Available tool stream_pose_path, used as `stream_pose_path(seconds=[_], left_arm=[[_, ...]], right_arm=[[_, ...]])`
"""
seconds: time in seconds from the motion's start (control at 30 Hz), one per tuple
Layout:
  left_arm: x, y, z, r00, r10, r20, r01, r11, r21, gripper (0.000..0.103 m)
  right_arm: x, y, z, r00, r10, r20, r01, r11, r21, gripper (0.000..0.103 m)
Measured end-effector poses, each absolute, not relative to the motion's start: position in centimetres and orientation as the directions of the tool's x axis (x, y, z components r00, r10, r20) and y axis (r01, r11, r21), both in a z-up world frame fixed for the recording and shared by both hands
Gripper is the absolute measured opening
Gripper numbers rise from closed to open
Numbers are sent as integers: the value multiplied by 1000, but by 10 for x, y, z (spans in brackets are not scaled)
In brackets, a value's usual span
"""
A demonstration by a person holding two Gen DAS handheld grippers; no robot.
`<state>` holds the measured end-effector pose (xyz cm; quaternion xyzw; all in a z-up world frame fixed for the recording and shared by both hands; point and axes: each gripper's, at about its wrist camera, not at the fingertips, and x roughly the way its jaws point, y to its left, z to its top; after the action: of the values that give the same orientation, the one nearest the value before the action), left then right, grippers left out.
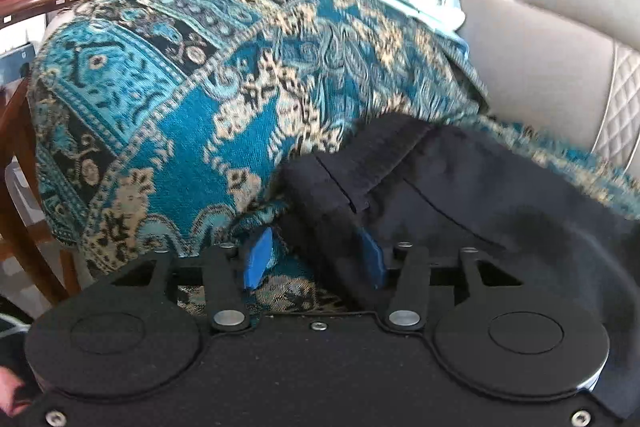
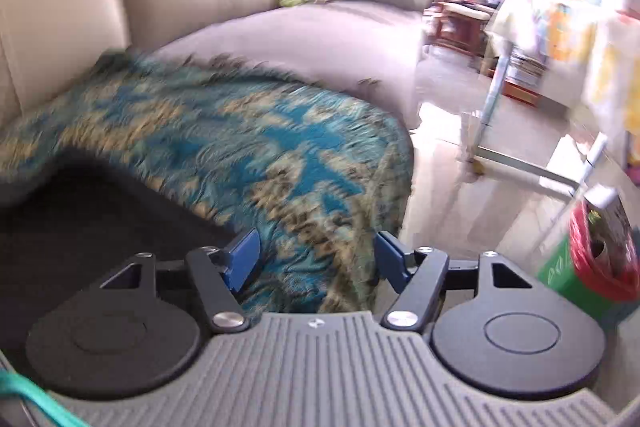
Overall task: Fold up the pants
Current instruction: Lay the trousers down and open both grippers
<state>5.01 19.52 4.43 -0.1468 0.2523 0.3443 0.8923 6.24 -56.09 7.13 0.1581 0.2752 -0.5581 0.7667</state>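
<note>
Pants (image 1: 460,187), dark and bunched, lie on the teal patterned throw (image 1: 180,75) covering the beige sofa (image 1: 552,47), a flat bed for folding. Left gripper (image 1: 316,259) stands apart, cloth between its blue pads but unpinched, probably letting a fold rest. Right gripper (image 2: 318,259) gapes empty over the throw, pants beside it.

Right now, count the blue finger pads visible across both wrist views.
4: two pads on the left gripper by the pants, two on the right gripper over the blanket.
</note>
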Motion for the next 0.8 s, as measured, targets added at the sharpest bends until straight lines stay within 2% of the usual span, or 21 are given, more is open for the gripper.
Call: stream_pose_path(seconds=[0.13, 0.2, 0.27, 0.33, 0.4, 0.5, 0.67, 0.8], left_arm=[[37, 174, 71, 703, 545, -457, -643, 762, -81, 54], [37, 153, 89, 749, 532, -395, -594, 803, -46, 55], [44, 130, 103, 808, 451, -379, -495, 869, -23, 51], [63, 100, 112, 851, 309, -424, -334, 942, 14, 45], [83, 68, 116, 866, 178, -466, -189, 982, 22, 34], [116, 22, 112, 874, 59, -482, -61, 998, 13, 30], [184, -40, 90, 831, -10, -557, 21, 1000, 13, 26], [229, -72, 55, 771, 41, -635, 27, 995, 97, 23]], right_arm=[[66, -538, 94, 434, -762, -480, 881, 470, 50, 80], [80, -523, 100, 582, -677, -451, 778, 624, 69, 87], [99, -514, 99, 719, -499, -485, 621, 773, 126, 87], [120, -505, 94, 765, -364, -532, 520, 836, 175, 87], [140, -496, 89, 760, -299, -577, 484, 853, 195, 87], [161, -489, 83, 758, -219, -614, 438, 869, 229, 87], [181, -504, 73, 743, -197, -640, 432, 871, 234, 87], [181, -519, 70, 733, -245, -634, 485, 843, 235, 85]])
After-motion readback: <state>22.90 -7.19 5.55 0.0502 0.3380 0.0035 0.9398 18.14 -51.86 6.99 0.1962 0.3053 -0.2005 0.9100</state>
